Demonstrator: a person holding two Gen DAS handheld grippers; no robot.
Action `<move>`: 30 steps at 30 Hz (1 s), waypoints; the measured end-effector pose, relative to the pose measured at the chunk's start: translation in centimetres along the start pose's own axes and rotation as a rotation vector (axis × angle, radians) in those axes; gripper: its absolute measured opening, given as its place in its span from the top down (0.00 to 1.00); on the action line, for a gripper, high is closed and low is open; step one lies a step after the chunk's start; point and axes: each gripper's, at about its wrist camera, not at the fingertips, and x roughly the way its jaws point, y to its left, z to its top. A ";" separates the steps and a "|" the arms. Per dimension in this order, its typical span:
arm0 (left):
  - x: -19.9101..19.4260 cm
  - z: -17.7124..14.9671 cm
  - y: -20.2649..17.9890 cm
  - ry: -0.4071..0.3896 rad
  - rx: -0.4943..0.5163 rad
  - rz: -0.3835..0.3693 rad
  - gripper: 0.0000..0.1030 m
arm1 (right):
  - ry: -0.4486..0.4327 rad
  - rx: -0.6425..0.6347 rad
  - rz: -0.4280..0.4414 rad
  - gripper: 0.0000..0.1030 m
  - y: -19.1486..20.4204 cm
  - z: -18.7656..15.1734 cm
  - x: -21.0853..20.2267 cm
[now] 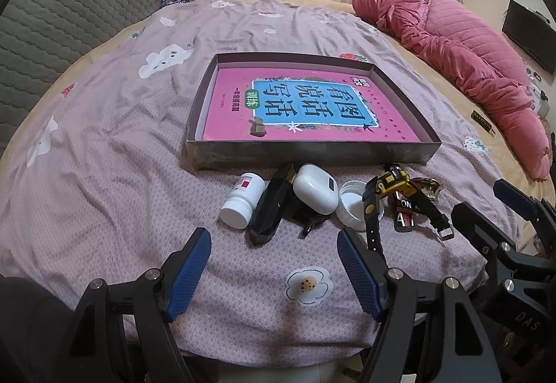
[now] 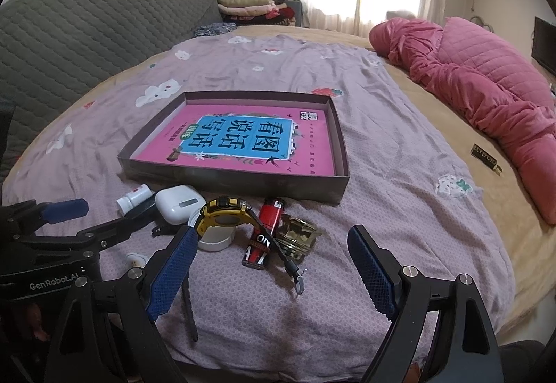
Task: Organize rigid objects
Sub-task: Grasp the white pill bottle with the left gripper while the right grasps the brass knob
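small items (pill bottle (image 1: 241, 200), earbud case (image 1: 315, 192), watch (image 2: 222, 214), lighter (image 2: 264, 233)) lying just in front of box (image 1: 305, 155) | left gripper (image 1: 274, 273) hovering wide open, empty | right gripper (image 2: 274, 273) hovering wide open, empty

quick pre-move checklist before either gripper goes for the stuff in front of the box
1. Left gripper open and holding nothing: ok.
2. Right gripper open and holding nothing: ok.
3. Box open on top, only a pink book lying flat inside: ok.
4. White pill bottle free to grasp: not ok, it lies against the black case.
5. Watch free to lift alone: not ok, its strap lies across the red lighter and the watch sits on the white lid.
6. Gold ornament rigid enough to pinch: cannot tell.
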 end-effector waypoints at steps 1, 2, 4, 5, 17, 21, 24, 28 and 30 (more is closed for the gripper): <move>0.0 0.0 0.0 0.002 -0.001 0.000 0.28 | 0.003 0.001 0.000 0.14 0.0 0.0 0.1; 0.1 0.1 0.1 0.003 -0.002 0.000 0.28 | 0.006 0.002 -0.001 0.14 0.0 0.0 0.1; 0.2 0.1 0.3 0.008 -0.006 0.001 0.28 | 0.012 0.006 -0.001 0.14 -0.1 0.0 0.3; 0.3 0.1 0.4 0.011 -0.010 0.002 0.28 | 0.015 0.008 0.000 0.14 -0.2 -0.1 0.3; 1.5 0.6 3.5 0.046 -0.061 0.039 0.28 | 0.087 0.126 -0.025 0.14 -3.9 -0.3 1.9; 2.5 1.0 5.1 0.064 -0.085 0.047 0.28 | 0.113 0.153 -0.038 0.14 -5.0 -0.5 2.6; 3.4 1.6 5.7 0.079 -0.080 0.050 0.28 | 0.126 0.155 -0.041 0.14 -5.2 -0.5 3.1; 4.8 2.3 5.7 0.113 -0.068 0.034 0.31 | 0.141 0.150 -0.040 0.14 -5.1 -0.6 3.7; 5.1 2.5 5.5 0.120 -0.058 0.021 0.34 | 0.146 0.149 -0.038 0.14 -5.2 -0.6 3.9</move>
